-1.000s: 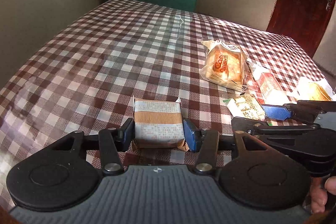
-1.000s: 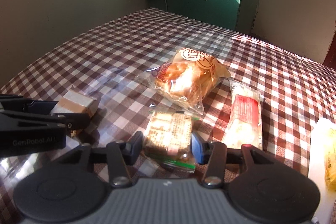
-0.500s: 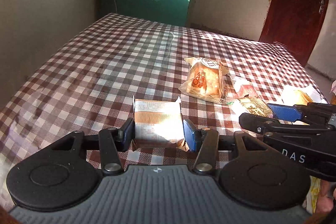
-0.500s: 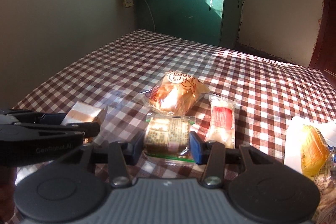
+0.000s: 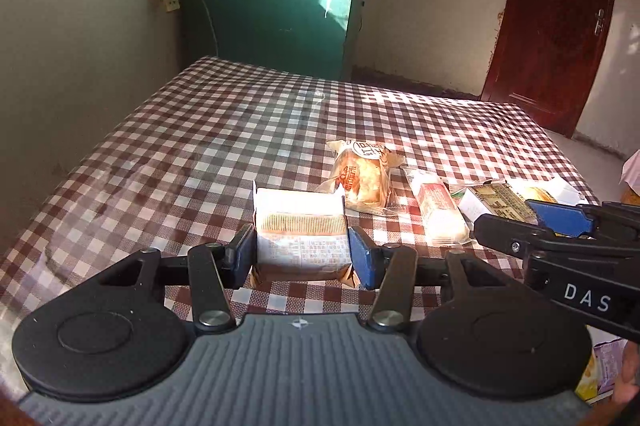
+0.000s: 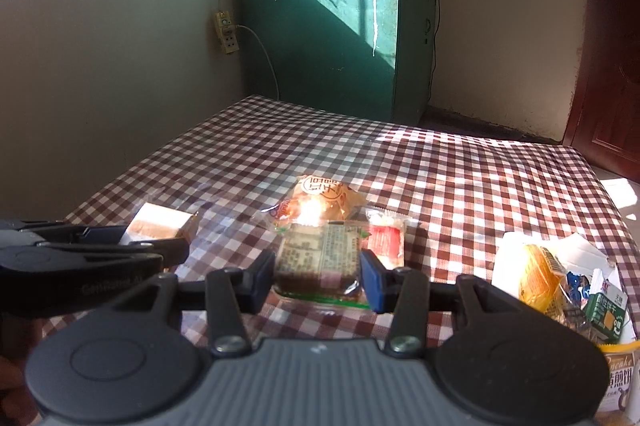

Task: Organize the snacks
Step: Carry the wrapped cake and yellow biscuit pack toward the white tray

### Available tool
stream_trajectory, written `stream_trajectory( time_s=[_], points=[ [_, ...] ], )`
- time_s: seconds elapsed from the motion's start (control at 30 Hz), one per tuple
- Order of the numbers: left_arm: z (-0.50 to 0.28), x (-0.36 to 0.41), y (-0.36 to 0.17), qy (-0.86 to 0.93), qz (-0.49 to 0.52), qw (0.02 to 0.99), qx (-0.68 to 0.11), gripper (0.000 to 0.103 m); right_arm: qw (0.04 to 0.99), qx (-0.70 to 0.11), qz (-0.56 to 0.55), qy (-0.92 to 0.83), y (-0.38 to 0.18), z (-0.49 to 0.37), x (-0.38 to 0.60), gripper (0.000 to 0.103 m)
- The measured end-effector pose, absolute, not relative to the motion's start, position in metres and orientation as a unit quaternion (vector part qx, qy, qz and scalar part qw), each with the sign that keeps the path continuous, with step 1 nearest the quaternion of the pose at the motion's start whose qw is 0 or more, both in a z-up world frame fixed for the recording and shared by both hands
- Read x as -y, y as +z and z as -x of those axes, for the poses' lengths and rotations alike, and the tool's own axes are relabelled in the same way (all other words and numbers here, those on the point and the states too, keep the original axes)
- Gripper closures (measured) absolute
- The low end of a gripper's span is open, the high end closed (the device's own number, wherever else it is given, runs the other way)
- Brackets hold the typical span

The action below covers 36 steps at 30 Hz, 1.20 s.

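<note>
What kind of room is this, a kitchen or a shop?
Most likely a plain room in a home. A table under a checked cloth carries wrapped snacks, a green door catches sunlight, and a wall socket has a cable plugged in.

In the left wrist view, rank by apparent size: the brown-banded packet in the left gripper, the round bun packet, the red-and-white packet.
1. Brown-banded packet, though it is nearest the camera, which inflates it.
2. Bun packet.
3. Red-and-white packet, close to the bun packet; that order is unsure.
</note>
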<state>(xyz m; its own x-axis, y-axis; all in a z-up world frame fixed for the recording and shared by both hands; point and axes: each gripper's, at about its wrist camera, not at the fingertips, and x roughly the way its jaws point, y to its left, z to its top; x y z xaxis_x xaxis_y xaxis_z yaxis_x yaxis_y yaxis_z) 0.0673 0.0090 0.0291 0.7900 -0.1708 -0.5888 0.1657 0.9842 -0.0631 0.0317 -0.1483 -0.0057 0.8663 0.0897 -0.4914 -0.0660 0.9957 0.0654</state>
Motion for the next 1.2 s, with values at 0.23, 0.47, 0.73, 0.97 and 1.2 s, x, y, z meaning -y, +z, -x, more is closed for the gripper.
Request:
stream_trajectory(
  time_s=[0.23, 0.47, 0.73, 0.97, 1.2],
  points=[
    [-0.048, -0.005, 0.042, -0.098, 0.001, 0.949, -0.298, 0.042, 0.969, -0.242, -0.03, 0.032, 0.004, -0.01, 0.152, 0.058],
    [-0.033, -0.005, 0.05, -0.1, 0.0, 0.952, -0.29, 0.042, 0.972, -0.232, -0.033, 0.026, 0.013, 0.011, 0.154, 0.058],
    [-0.02, -0.001, 0.054, -0.108, -0.002, 0.952, -0.285, 0.042, 0.974, -0.222, -0.038, 0.02, 0.02, 0.03, 0.158, 0.058],
    [-0.011, 0.002, 0.058, -0.115, -0.003, 0.953, -0.281, 0.042, 0.975, -0.217, -0.041, 0.013, 0.023, 0.043, 0.163, 0.058],
    [-0.001, 0.007, 0.058, -0.125, -0.004, 0.951, -0.281, 0.042, 0.976, -0.214, -0.043, 0.004, 0.025, 0.054, 0.17, 0.058]
  ],
)
